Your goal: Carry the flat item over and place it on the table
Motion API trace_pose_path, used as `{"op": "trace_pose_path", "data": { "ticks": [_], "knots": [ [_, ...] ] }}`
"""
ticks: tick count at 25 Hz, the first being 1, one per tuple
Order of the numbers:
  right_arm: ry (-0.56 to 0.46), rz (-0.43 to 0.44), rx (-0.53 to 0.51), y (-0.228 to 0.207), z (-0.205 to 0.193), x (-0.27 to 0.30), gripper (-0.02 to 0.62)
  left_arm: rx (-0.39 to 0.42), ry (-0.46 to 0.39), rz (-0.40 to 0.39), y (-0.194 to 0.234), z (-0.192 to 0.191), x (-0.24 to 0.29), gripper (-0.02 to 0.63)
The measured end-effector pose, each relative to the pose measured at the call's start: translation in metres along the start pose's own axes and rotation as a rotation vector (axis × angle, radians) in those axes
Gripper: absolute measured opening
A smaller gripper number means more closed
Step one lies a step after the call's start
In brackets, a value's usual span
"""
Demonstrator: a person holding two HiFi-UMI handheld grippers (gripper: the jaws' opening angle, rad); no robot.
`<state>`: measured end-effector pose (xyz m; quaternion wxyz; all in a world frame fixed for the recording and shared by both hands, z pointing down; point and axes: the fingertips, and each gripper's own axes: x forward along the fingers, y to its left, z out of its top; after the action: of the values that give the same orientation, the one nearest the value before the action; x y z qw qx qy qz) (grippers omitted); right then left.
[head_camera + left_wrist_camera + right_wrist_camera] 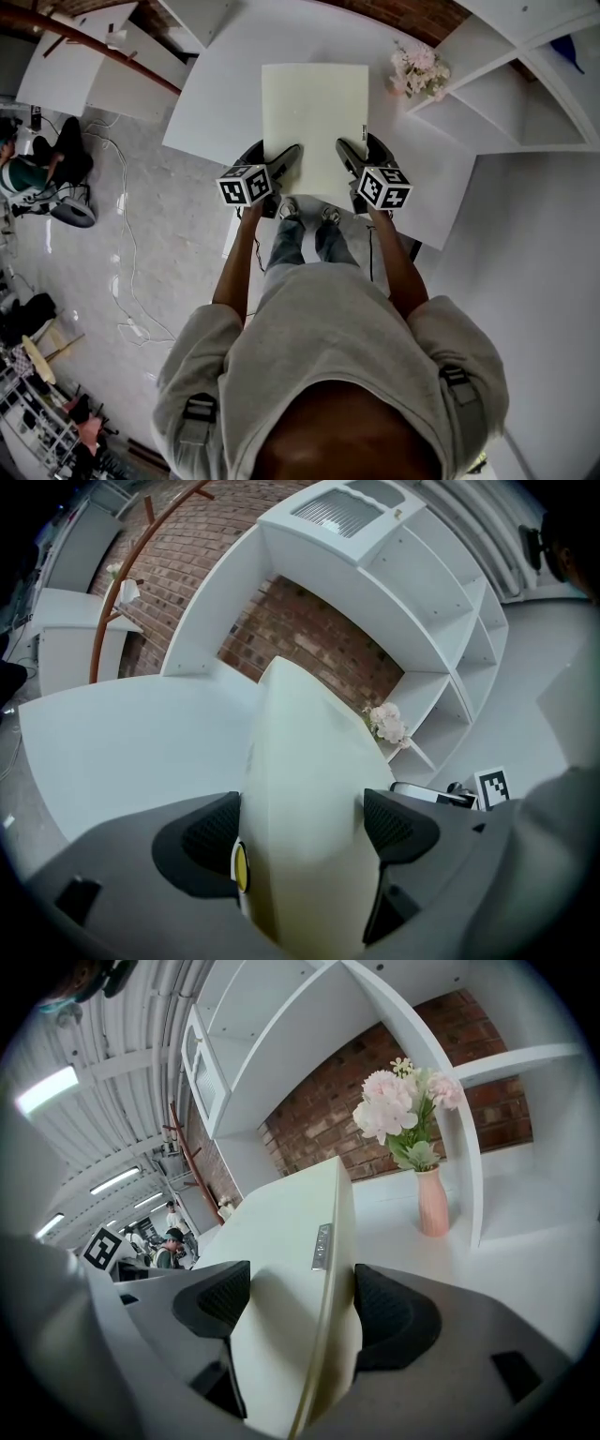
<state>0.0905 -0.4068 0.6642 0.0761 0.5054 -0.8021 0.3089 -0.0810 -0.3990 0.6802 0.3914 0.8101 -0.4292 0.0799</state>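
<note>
— Where is the flat panel point(314, 122)?
— Out in front of the person, its long side pointing ahead, over the white surface point(220, 94). Both tongs hold its near end. Whether its far end touches the surface I cannot tell.
— How do the left tongs point(305, 832) stand?
— Clenched on the panel's near left corner. There is a dark ribbed pad point(211, 832) on each face, and the pale sheet fills the gap between them.
— And the right tongs point(295, 1312)?
— The same on the near right side, with the pads pressed against either face of the panel, just behind a small grey label point(322, 1246) on its edge.
— The arms?
— Both forearms point(234, 267) reach forward from the chest, bare below grey sleeves. They run roughly parallel, a little splayed at the elbows. The marker cubes point(246, 185) sit level with each other at the panel's near edge, one on each side.
— What stands near?
— Pink flowers point(403, 1105) in a pink vase point(431, 1199) stand on the surface to the right of the panel, beside white shelves point(506, 84). A brick wall point(309, 639) lies behind.
</note>
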Motion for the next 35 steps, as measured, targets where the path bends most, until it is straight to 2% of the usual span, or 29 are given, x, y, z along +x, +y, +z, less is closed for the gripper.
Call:
{"op": "trace_pose_path", "data": {
  "ticks": [19,35],
  "knots": [
    [0.087,-0.035,0.068,-0.044,-0.020,0.047,0.360,-0.058,0.093,0.028,0.032,-0.010,0.053,0.420],
    [0.181,-0.064,0.125,-0.064,-0.045,0.073,0.354,-0.113,0.171,0.054,0.056,-0.028,0.074,0.420]
  ]
}}
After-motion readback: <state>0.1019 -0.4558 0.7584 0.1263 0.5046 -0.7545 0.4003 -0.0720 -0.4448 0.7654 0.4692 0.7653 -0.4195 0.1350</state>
